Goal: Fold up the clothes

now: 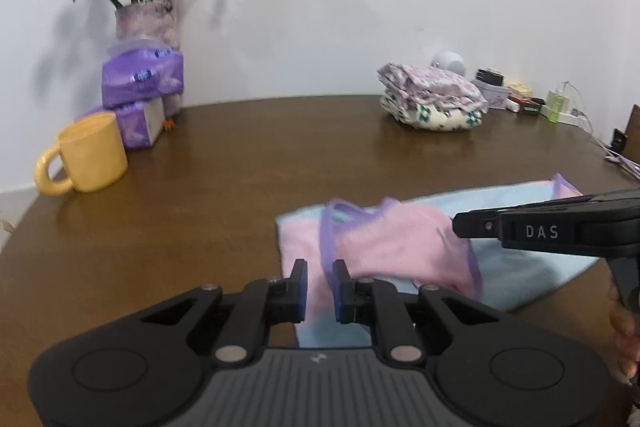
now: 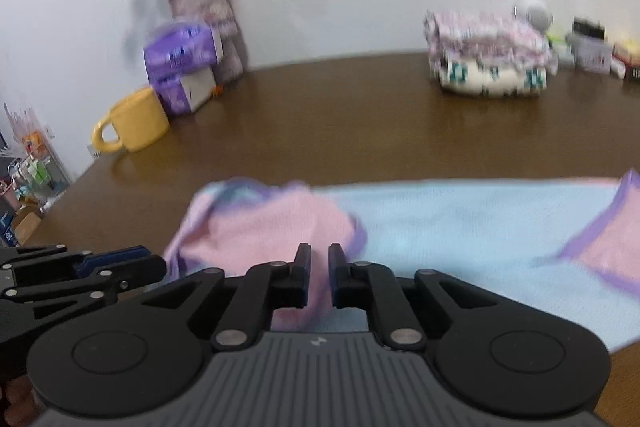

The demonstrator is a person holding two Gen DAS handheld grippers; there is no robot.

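- Right then, the garment (image 1: 384,247), pink and pale blue with purple trim, lay part-folded on the table (image 1: 240,155), at the near edge and well apart from the yellow mug (image 1: 86,155).
- Left gripper (image 1: 320,281) sat over the garment's left end, jaws parted by a narrow gap; the purple trim ran up between them, but the pads did not look pressed on it, so I judged it let go.
- Right gripper (image 2: 319,275) hovered over the pink flap, jaws likewise a slit apart with cloth showing through the gap and nothing plainly pinched.
- Risk, as I judged it: the loose pink flap sat humped and wrinkled, so it could slump back open or drag askew if a finger caught the trim on the way out.
- Second risk: the two grippers stood close beside one another over the same end, and a careless move could knock them together.
- Edges: the garment's near hem lay close to the table's front edge, so a pull that way might slide it off.
- Open room: bare wood stretched between the garment and the mug, and on toward the folded pile (image 1: 434,99) at the back, giving plenty of space to shift the cloth away from the edge.
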